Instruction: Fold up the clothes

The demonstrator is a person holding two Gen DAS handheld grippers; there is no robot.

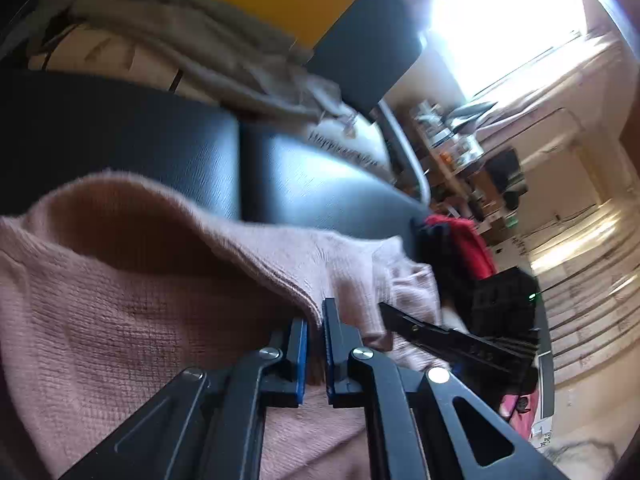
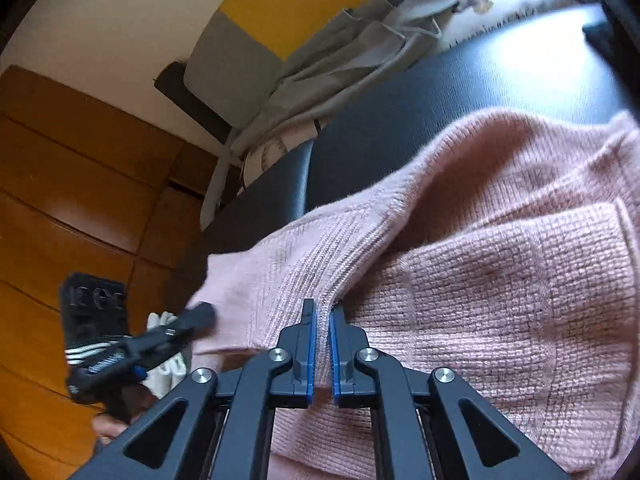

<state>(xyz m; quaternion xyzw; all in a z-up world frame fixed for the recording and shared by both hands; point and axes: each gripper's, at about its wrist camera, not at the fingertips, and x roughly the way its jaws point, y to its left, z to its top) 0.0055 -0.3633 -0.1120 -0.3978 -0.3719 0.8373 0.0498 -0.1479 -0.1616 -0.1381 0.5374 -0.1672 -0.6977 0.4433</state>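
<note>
A pink knit sweater (image 1: 120, 320) lies on a black padded surface (image 1: 312, 184). My left gripper (image 1: 316, 316) is shut on the sweater's ribbed edge, lifting a fold of it. In the right wrist view the same sweater (image 2: 500, 280) fills the right side, and my right gripper (image 2: 322, 312) is shut on its ribbed hem. The other gripper shows in each view: the right one to the right in the left wrist view (image 1: 460, 340), the left one at lower left in the right wrist view (image 2: 160, 340).
Grey and beige cloth (image 2: 352, 48) is piled at the far side of the black surface (image 2: 500, 80). A red and black bag (image 1: 464, 248) sits past its end. A wooden floor (image 2: 60, 200) lies to the left.
</note>
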